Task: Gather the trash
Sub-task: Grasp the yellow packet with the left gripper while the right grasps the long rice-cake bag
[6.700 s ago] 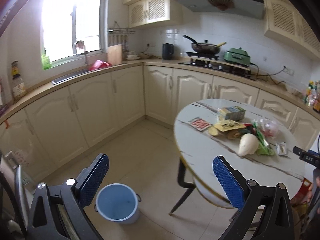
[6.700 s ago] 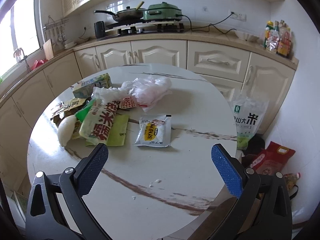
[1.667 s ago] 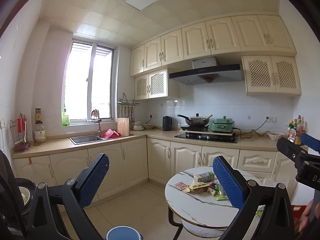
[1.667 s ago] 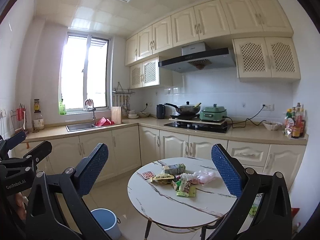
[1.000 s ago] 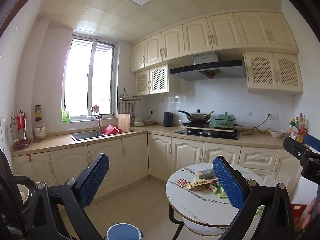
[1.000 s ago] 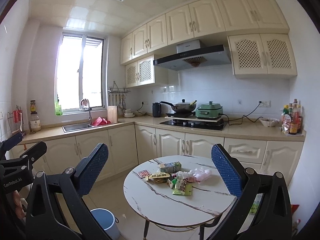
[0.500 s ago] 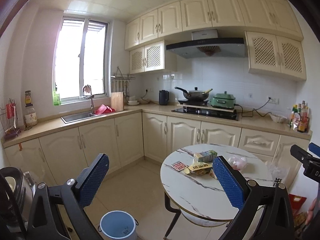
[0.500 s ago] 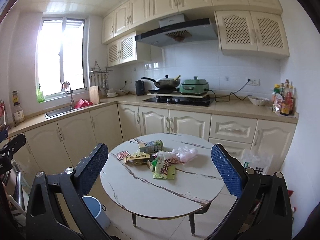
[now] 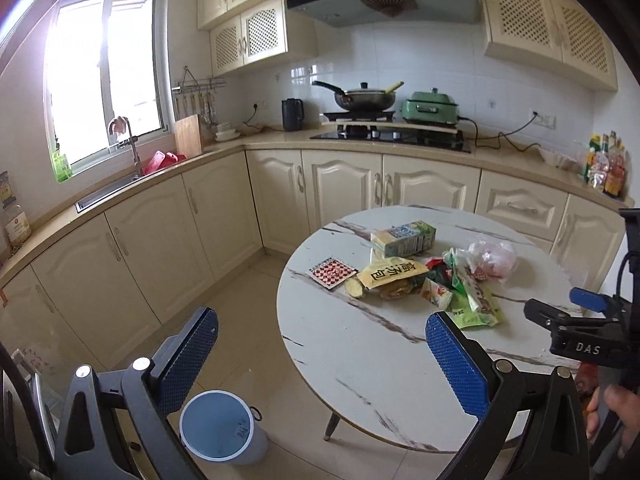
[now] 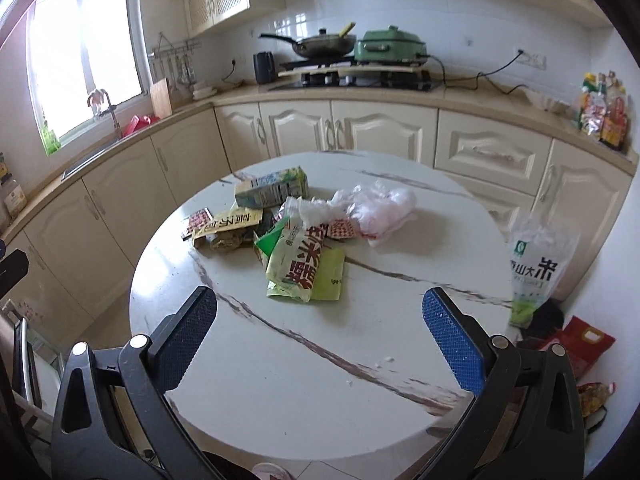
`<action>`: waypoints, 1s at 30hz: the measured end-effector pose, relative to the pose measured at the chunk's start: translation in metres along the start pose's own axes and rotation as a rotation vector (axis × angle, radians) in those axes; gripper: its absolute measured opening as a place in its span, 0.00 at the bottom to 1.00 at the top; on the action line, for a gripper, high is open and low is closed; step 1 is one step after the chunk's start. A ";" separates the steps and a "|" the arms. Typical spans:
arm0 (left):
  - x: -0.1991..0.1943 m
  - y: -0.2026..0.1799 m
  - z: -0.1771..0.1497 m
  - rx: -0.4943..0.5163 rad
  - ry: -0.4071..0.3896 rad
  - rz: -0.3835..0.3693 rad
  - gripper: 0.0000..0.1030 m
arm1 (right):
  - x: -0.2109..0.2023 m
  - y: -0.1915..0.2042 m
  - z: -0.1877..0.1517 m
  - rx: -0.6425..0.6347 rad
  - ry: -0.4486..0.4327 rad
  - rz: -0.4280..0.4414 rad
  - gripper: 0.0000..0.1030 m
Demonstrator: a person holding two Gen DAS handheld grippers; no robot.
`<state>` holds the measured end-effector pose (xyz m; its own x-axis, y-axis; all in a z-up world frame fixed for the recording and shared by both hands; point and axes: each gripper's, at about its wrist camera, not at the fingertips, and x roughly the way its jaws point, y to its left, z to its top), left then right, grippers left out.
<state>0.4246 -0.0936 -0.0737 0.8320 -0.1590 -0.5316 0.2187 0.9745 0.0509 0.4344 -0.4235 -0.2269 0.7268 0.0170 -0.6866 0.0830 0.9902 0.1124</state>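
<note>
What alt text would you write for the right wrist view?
A round marble-look table holds a pile of trash: a green wrapper, a carton and a crumpled plastic bag. The open right tool frames it, holding nothing.

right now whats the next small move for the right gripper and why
Probably ease the right gripper forward and down toward the green snack packet, the nearest piece of the trash pile on the round table. Both grippers are open and empty, the packet lies flat and clear on its near side, and the blue bin waits on the floor by the left gripper.
</note>
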 end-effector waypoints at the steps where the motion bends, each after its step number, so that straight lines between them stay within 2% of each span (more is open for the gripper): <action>1: 0.014 0.000 0.006 0.004 0.016 0.000 0.99 | 0.016 0.000 0.001 0.002 0.025 0.014 1.00; 8: 0.094 0.005 0.038 0.005 0.073 -0.019 0.99 | 0.104 0.005 0.023 -0.001 0.127 0.057 1.00; 14: 0.148 0.000 0.051 0.020 0.100 -0.046 0.99 | 0.149 0.004 0.028 -0.013 0.206 0.102 1.00; 16: 0.162 -0.005 0.052 0.029 0.111 -0.065 0.99 | 0.157 0.002 0.028 -0.015 0.222 0.114 0.91; 18: 0.178 -0.009 0.052 0.040 0.120 -0.079 0.99 | 0.157 -0.005 0.028 -0.012 0.212 0.124 0.67; 20: 0.191 -0.014 0.053 0.055 0.131 -0.097 0.99 | 0.155 -0.014 0.028 0.008 0.200 0.146 0.53; 24: 0.226 -0.024 0.060 0.097 0.143 -0.167 0.99 | 0.149 -0.030 0.030 0.030 0.170 0.162 0.32; 28: 0.266 -0.039 0.069 0.152 0.177 -0.204 0.99 | 0.138 -0.041 0.034 0.028 0.129 0.161 0.28; 30: 0.283 -0.051 0.073 0.181 0.184 -0.214 0.99 | 0.134 -0.042 0.036 0.023 0.116 0.160 0.22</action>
<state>0.6865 -0.1997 -0.1651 0.6548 -0.3095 -0.6895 0.4793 0.8755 0.0622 0.5534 -0.4682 -0.2978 0.6487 0.1907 -0.7368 -0.0102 0.9702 0.2421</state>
